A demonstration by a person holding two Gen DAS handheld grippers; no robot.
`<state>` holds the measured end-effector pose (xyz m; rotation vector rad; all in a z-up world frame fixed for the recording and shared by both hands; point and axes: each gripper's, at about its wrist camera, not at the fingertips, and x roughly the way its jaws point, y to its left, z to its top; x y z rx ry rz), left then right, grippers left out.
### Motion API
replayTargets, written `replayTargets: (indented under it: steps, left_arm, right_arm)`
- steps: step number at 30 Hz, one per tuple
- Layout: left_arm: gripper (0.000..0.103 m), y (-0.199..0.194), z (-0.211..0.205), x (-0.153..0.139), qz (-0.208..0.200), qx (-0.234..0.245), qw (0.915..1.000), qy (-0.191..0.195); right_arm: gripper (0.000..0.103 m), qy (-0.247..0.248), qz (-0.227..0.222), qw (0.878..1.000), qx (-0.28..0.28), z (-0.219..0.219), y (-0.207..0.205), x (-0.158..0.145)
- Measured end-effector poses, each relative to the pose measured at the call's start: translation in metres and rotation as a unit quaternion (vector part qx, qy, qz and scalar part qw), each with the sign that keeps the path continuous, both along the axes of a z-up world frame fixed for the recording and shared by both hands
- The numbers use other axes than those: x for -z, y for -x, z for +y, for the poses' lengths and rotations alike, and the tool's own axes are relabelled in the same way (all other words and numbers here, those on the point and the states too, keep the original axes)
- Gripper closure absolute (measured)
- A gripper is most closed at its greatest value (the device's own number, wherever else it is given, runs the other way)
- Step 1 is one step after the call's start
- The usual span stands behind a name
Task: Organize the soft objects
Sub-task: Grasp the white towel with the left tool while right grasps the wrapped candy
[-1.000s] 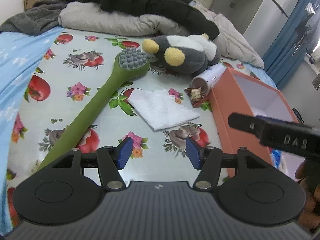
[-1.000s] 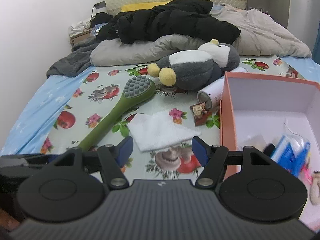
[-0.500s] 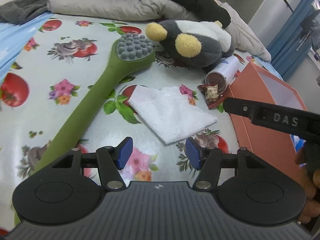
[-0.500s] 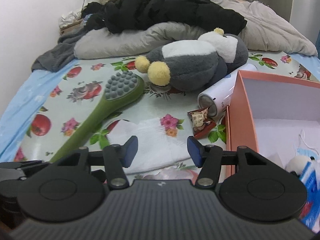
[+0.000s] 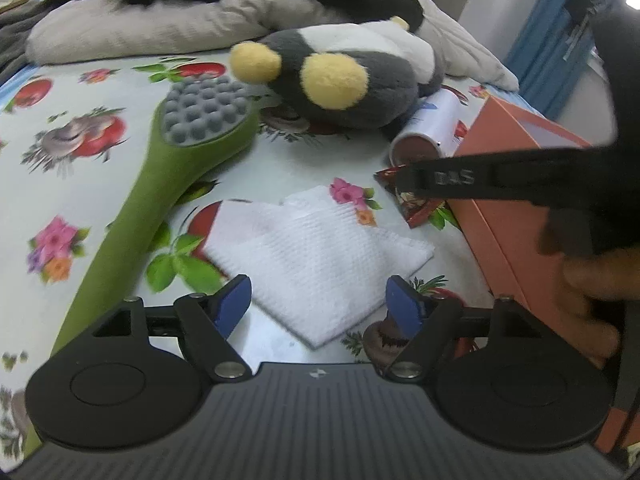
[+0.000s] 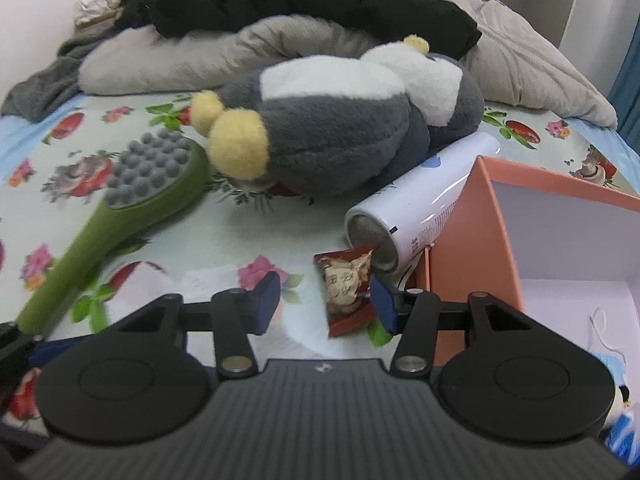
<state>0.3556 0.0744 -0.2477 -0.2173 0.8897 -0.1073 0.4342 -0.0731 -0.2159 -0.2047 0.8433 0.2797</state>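
Note:
A grey and white plush penguin with yellow feet lies on the flowered sheet; it also shows in the right wrist view. A folded white cloth lies in front of it. My left gripper is open, low over the cloth's near edge. My right gripper is open, just short of a red snack packet. The right gripper's finger crosses the left wrist view.
A green long-handled massage brush lies left of the cloth. A white spray can lies against an orange open box on the right. Grey and black bedding is piled behind the penguin.
Both grippers have moved forward and lower. The left has come up to the white cloth, the right up to the snack packet. Both stay open.

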Motion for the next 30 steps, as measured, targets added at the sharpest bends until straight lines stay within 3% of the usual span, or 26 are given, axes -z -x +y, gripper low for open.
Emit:
replayTargets:
  steps: [6,9,16,19,27,30]
  left_arm:
    - [0.024,-0.018,-0.015,0.01,-0.011,0.045,0.9978,-0.047]
    - [0.024,-0.024,-0.023,0.018,-0.005,0.065,0.9951,-0.074]
    - [0.027,-0.025,-0.028,0.026,0.005,0.054,0.9947,-0.088]
    - [0.038,-0.023,-0.028,0.025,0.003,0.047,0.9941,-0.097]
    - [0.089,-0.015,-0.017,0.02,0.008,0.004,0.9975,-0.071]
    - [0.093,-0.008,-0.012,0.017,0.01,-0.012,0.9987,-0.048]
  right_arm:
    - [0.055,0.03,0.003,1.0,0.001,0.009,-0.018,0.015]
    - [0.068,0.04,0.021,0.999,0.009,0.009,-0.026,0.025]
    - [0.076,0.032,0.021,0.999,0.008,0.01,-0.024,0.026]
    - [0.076,0.025,0.024,0.999,0.007,0.009,-0.023,0.024]
    - [0.077,0.008,0.02,1.0,-0.004,0.007,-0.009,0.012]
    - [0.077,0.002,0.019,1.0,-0.008,0.004,0.002,0.005]
